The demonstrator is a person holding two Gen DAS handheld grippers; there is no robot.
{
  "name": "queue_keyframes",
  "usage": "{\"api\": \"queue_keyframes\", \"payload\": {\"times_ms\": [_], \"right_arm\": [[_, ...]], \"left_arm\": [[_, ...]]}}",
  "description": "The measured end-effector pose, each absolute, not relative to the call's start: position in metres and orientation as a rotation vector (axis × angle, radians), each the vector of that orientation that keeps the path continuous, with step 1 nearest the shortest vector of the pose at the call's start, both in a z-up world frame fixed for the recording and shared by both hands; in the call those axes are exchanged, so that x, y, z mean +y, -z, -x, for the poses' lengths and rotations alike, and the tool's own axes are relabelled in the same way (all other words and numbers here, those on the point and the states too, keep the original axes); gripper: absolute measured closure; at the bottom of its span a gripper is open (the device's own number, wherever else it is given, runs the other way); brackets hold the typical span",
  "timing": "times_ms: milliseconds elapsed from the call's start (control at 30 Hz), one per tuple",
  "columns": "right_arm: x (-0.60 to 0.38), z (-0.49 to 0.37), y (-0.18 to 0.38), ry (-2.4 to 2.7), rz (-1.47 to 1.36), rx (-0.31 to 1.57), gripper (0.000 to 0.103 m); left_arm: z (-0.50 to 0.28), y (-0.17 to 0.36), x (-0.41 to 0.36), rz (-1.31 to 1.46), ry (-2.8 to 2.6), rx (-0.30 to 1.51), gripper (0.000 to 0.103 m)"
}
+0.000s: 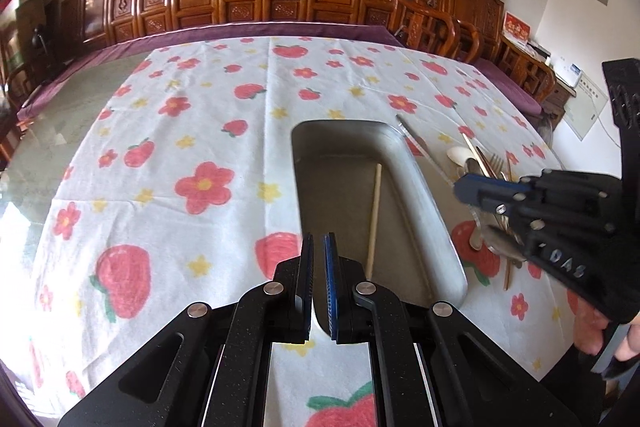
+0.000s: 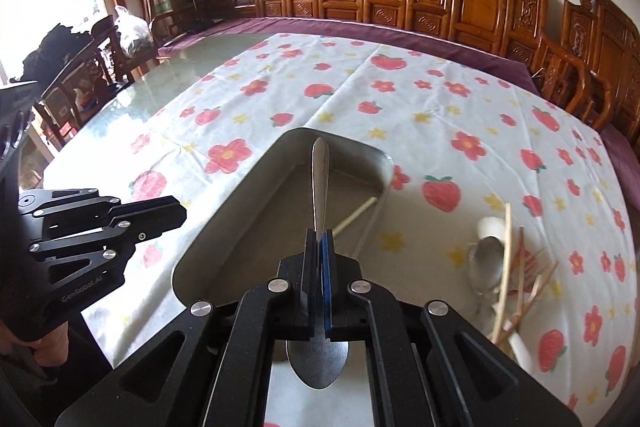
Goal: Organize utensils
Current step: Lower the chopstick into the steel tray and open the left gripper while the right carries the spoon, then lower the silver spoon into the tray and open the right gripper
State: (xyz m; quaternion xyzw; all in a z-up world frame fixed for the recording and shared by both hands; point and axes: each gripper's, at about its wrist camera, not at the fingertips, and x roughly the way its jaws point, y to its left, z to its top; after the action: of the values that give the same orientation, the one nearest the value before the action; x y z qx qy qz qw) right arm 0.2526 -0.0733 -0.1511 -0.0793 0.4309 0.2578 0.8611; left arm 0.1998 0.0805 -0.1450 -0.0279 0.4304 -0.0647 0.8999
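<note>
Steel spoon (image 2: 320, 187) is pinched at its neck in the right gripper (image 2: 319, 247), jaws closed on it, handle pointing up-frame over the tray (image 2: 224, 223) at centre, bowl hanging back under the camera. One chopstick (image 2: 354, 215) already lies inside the tray. The remaining pile (image 2: 504, 267) of utensils sits at lower right on the cloth (image 2: 400, 99). The left gripper (image 1: 318, 267), at bottom centre of its own view, is nearly closed and holds nothing. Judged step: delivering the spoon. Next calls for lowering it flat beside the chopstick, then opening.
</note>
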Motion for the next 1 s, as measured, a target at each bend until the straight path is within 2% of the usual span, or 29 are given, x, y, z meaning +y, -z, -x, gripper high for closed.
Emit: {"api": "queue_keyframes", "payload": {"times_ms": [600,1000], "right_arm": [[-0.036,-0.275,0.201,-0.549,0.136,0.988,0.099],[-0.044,-0.276,0.2,-0.551,0.128,0.975,0.098]], "left_arm": [[-0.204,0.141,0.104,0.078,0.076,0.871,0.099],[-0.204,0.14,0.106,0.078,0.071,0.868,0.099]]}}
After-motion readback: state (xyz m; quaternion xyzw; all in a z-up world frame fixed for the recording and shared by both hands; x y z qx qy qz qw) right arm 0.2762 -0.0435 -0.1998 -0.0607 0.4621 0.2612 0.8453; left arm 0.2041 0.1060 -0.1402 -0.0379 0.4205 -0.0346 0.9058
